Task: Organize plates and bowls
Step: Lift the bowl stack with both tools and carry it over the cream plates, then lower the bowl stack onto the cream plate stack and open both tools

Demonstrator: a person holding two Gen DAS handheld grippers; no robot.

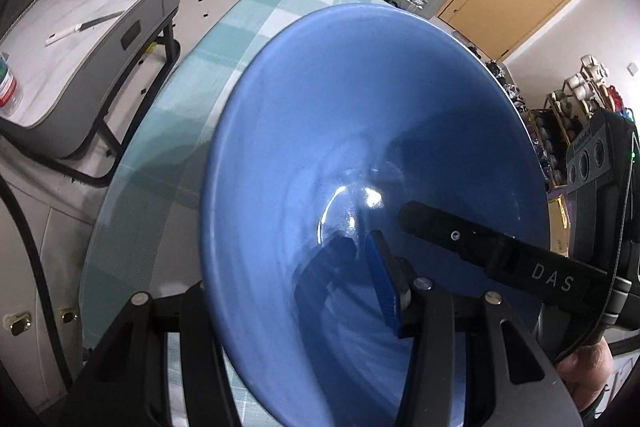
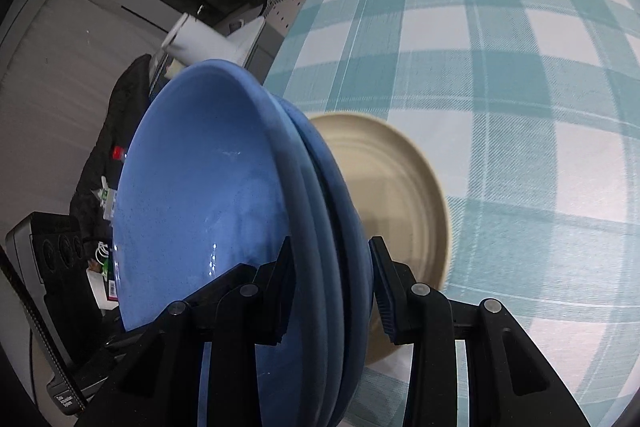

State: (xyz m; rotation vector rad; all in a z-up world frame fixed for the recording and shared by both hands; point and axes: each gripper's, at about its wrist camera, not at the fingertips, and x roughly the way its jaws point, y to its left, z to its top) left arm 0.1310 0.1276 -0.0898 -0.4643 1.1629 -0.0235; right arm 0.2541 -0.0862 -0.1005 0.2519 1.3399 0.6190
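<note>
Blue bowls (image 2: 224,195) between tool (image 2: 332,291) pads

We see a stack of glossy blue ceramic bowls (image 2: 224,195), wide and shallow, nested one inside another with at least three rims showing along the edge. The stack is lifted clear of the desk (image 2: 520,107) and tipped steeply on its side, its open face (image 1: 360,147) turned away from the checked cloth. Behind it a matte beige round plate (image 2: 384,187) lies flat on the desk, near the left edge, partly hidden by the bowls.
</note>
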